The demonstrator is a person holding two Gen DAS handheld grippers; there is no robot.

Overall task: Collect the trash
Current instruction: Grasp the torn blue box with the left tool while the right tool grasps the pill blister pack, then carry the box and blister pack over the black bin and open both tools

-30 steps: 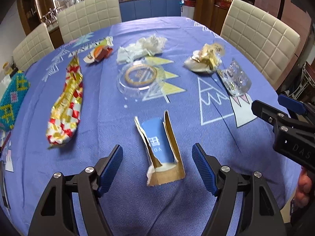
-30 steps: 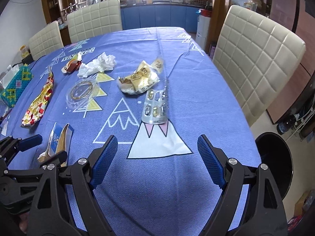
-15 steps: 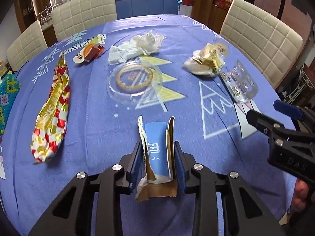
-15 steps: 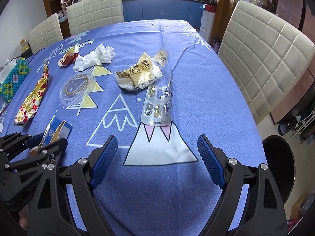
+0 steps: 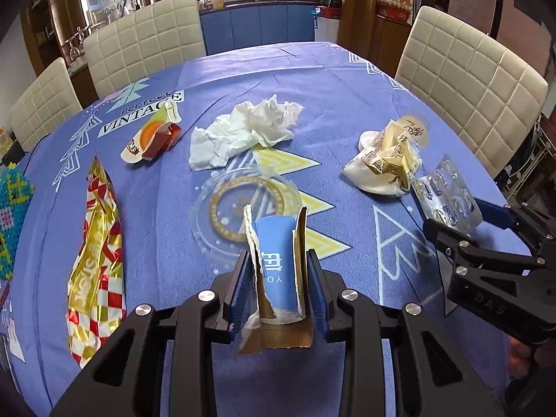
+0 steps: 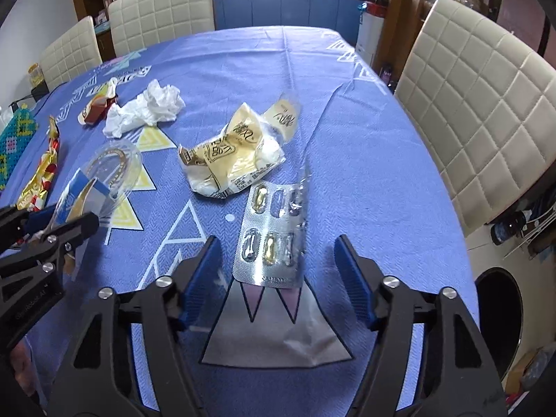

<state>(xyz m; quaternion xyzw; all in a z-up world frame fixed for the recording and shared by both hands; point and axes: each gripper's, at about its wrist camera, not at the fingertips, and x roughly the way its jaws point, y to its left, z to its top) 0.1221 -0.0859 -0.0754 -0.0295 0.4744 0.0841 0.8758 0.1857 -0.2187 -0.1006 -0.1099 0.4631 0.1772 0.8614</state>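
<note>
A torn blue and brown carton piece [image 5: 276,271] stands upright between the blue pads of my left gripper [image 5: 278,278], which is shut on it just above the blue tablecloth [image 5: 166,208]. In the right wrist view a silver blister pack [image 6: 269,243] lies bent on the cloth between the fingers of my right gripper [image 6: 277,246]. Its jaws are closing, with a gap still showing on both sides of the pack. The left wrist view shows the same pack [image 5: 446,198] at the far right.
More litter on the cloth: crumpled tissue [image 5: 243,132], a clear round lid [image 5: 243,205], a yellow wrapper [image 5: 385,160], a red and gold wrapper [image 5: 97,264], an orange wrapper [image 5: 153,137]. Cream chairs [image 6: 479,111] ring the table. A black bin [image 6: 500,309] stands on the floor at right.
My left gripper closed on the carton piece and raised it off the cloth. My right gripper moved forward over the blister pack and its fingers came closer together.
</note>
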